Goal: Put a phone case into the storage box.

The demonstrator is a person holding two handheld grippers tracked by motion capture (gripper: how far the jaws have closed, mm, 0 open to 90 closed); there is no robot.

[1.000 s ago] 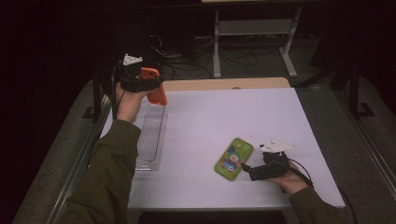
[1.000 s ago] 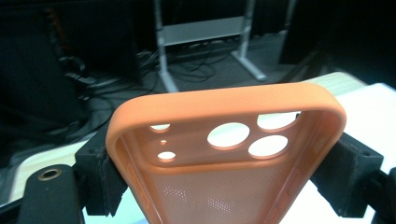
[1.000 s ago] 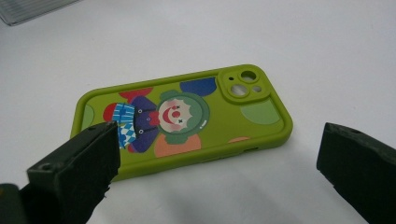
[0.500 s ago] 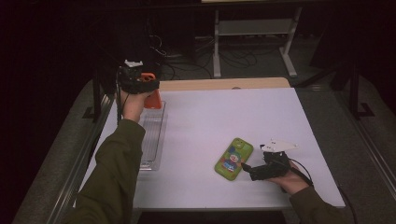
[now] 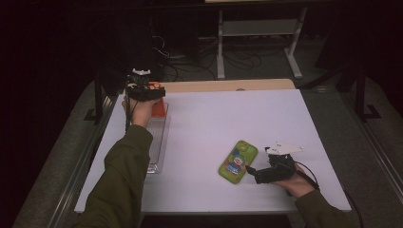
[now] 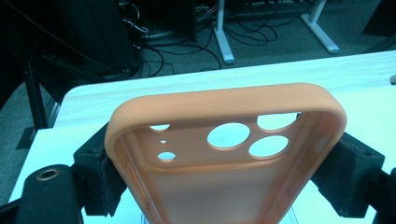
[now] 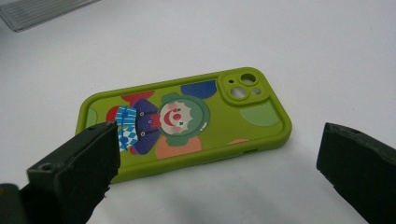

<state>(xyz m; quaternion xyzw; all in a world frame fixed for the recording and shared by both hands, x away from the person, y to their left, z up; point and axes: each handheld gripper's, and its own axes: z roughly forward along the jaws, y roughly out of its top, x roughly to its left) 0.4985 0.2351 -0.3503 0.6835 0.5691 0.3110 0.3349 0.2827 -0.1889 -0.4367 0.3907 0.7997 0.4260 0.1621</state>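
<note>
Soft orange silicone phone case [image 6: 224, 154] clamped by long edges in left claw [image 5: 153, 97], over clear plastic tray [image 5: 159, 142] at bench [image 5: 266, 118] far-left. Light, bendy, grippy; side walls best hold. Right claw [image 7: 219, 168] apart, w/ green clown-print phone case [image 7: 187, 121] lying flat before it.

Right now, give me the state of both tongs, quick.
Left tongs: shut on the orange phone case, pads pressing its sides.
Right tongs: open, holding nothing; the green phone case lies on the table ahead.
</note>
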